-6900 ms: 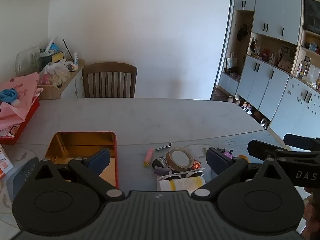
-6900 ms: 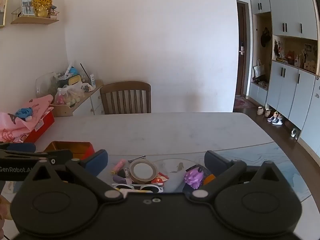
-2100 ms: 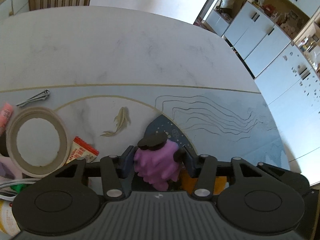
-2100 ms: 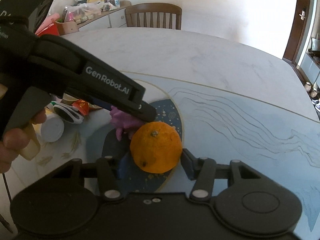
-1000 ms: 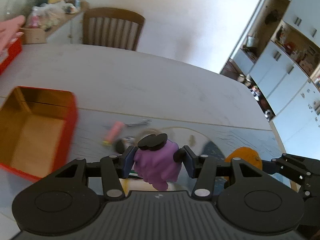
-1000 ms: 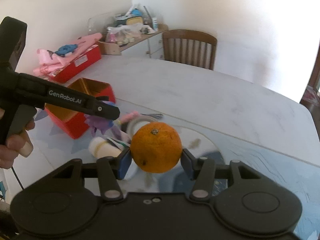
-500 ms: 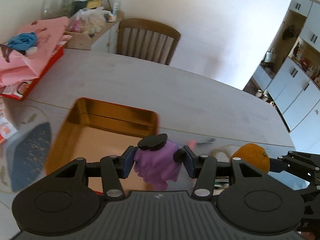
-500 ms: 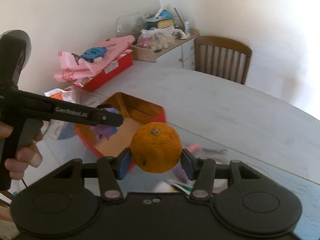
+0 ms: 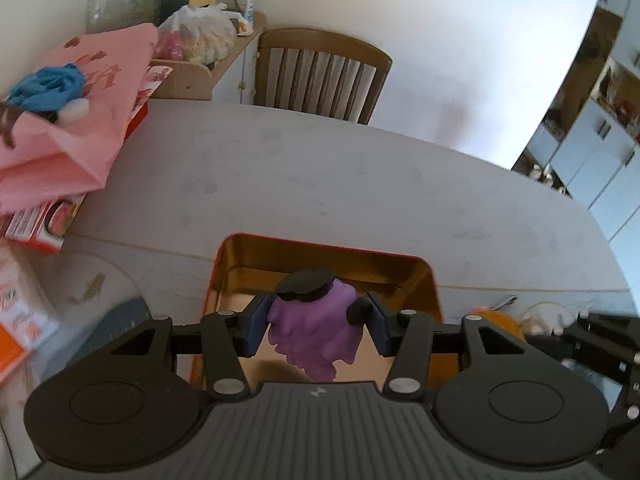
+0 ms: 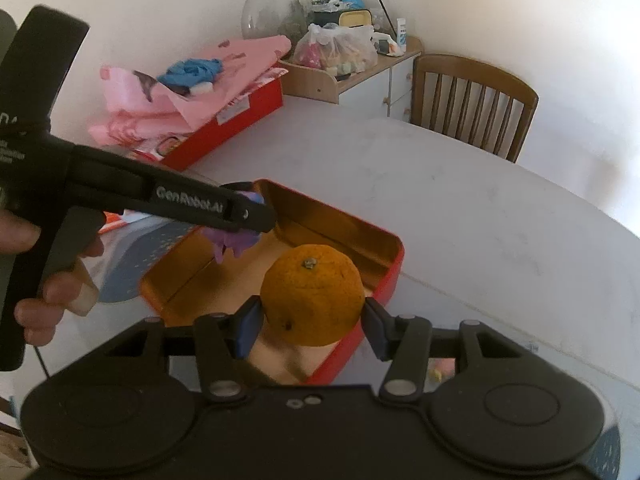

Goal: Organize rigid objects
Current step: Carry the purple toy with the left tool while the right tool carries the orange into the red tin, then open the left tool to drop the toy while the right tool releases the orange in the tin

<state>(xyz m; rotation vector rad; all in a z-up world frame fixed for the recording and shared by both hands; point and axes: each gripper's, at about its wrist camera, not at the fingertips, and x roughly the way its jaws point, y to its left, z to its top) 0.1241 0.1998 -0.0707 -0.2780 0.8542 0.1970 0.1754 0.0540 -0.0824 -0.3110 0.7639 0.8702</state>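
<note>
Where clutter crowds the wall: pale table [image 9: 360, 184], wooden chair [image 9: 320, 72].

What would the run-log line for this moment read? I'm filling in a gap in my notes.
left gripper: shut on purple toy | right gripper: shut on orange | both held above open red tin | nothing released yet

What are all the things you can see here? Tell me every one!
purple toy: one, purple with black top, held over the tin
orange: one, orange, held over the tin
tin: one, red outside, gold inside, open on the table
table: one, pale grey
chair: one, brown wood, behind the table
pink bag: one, pink, on a red box at the table's far left
left hand-held gripper: one, black, shut on the purple toy
right hand-held gripper: one, black, shut on the orange
</note>
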